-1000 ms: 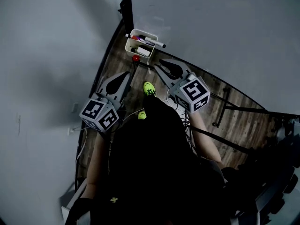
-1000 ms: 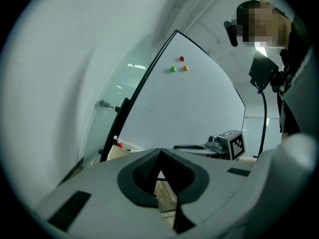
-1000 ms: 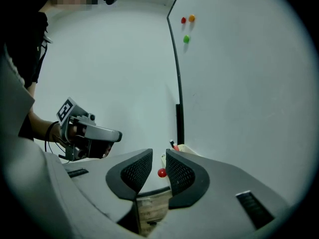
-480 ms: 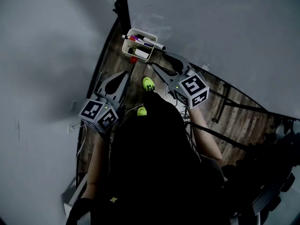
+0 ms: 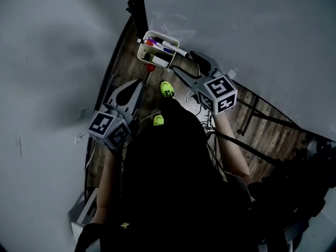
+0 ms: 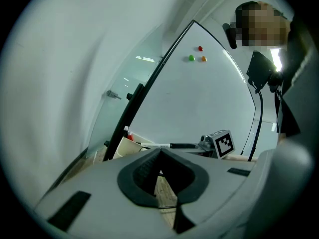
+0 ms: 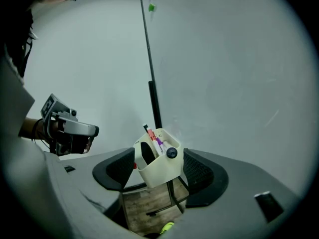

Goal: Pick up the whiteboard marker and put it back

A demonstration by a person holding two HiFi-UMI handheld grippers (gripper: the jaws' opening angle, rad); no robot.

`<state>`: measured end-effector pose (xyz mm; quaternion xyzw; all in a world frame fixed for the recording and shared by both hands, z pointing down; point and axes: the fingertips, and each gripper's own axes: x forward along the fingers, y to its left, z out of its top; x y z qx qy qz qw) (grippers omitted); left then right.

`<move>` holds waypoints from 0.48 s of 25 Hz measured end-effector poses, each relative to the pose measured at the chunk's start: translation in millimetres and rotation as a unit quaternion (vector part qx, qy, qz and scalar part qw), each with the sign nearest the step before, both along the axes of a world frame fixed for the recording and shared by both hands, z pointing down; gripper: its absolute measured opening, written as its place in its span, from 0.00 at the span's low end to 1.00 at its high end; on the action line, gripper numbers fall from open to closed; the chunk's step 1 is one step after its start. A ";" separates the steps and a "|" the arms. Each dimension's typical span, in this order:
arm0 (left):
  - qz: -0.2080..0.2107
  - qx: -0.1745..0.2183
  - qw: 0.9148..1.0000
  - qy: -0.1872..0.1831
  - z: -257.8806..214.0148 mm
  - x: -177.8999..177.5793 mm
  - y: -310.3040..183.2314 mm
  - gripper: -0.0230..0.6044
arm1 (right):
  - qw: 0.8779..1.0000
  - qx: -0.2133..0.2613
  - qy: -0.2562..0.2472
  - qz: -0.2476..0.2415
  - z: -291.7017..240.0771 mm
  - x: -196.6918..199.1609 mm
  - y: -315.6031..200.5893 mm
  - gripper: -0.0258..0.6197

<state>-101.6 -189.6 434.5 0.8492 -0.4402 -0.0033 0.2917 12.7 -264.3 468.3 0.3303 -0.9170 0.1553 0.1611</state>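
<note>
Comparing this moment with a second ago, the right gripper [image 5: 184, 61] sits farther toward the whiteboard [image 5: 252, 35], with its marker cube shifted to the right. Its jaws were nearly together then; they have just been opening and now stand wide apart. In the right gripper view the cream holder [image 7: 159, 172] shows in the gap between the pads, but it lies beyond them and neither pad touches it, so the claw grips nothing. The left gripper [image 6: 160, 153] has changed little, only sinking slightly at the near left, and its jaws are pressed together with nothing between them. The holder hangs in the same spot at the left edge of the whiteboard, above the wooden floor [image 5: 262, 135].

The whiteboard marker [image 5: 172, 48] lay across the holder in the earlier frames and lies there now. It has a white barrel and a black cap, and it rests tilted over the holder's top. The capped end overhangs the right rim, just beside the far jaw of the right gripper but apart from it. From the right gripper view the round black cap end points almost straight at the camera. Other markers [image 7: 153, 139], purple and red among them, stand in the holder beside it. The person's yellow-green shoes [image 5: 167, 88] show on the floor between the two grippers.
</note>
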 end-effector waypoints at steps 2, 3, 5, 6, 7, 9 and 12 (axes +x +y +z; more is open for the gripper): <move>0.001 -0.009 1.000 0.005 1.8 0.7 -1.2 0.09 | 1.000 -0.005 0.002 0.001 2.3 -0.4 -3.8 0.51; 0.002 -0.010 1.000 0.004 2.4 1.1 -2.6 0.09 | 1.000 -0.008 0.003 0.001 3.7 -1.0 -5.5 0.51; 0.003 -0.006 1.000 0.000 3.1 1.5 -6.4 0.09 | 1.000 -0.010 0.004 -0.001 5.9 -2.4 -8.8 0.51; 0.003 -0.006 1.000 0.000 3.7 1.3 -7.8 0.09 | 1.000 -0.011 0.004 -0.002 6.5 -3.2 -10.3 0.51; 0.001 -0.006 1.000 0.001 4.4 0.7 -9.0 0.09 | 1.000 -0.012 0.003 -0.002 6.6 -4.0 -11.8 0.51; -0.001 -0.008 1.000 0.002 4.3 -0.6 -10.0 0.09 | 1.000 -0.013 0.001 -0.003 5.7 -5.5 -14.3 0.51; -0.005 -0.010 1.000 0.002 4.0 -3.5 -10.4 0.09 | 1.000 -0.013 -0.003 -0.004 5.0 -7.3 -18.0 0.47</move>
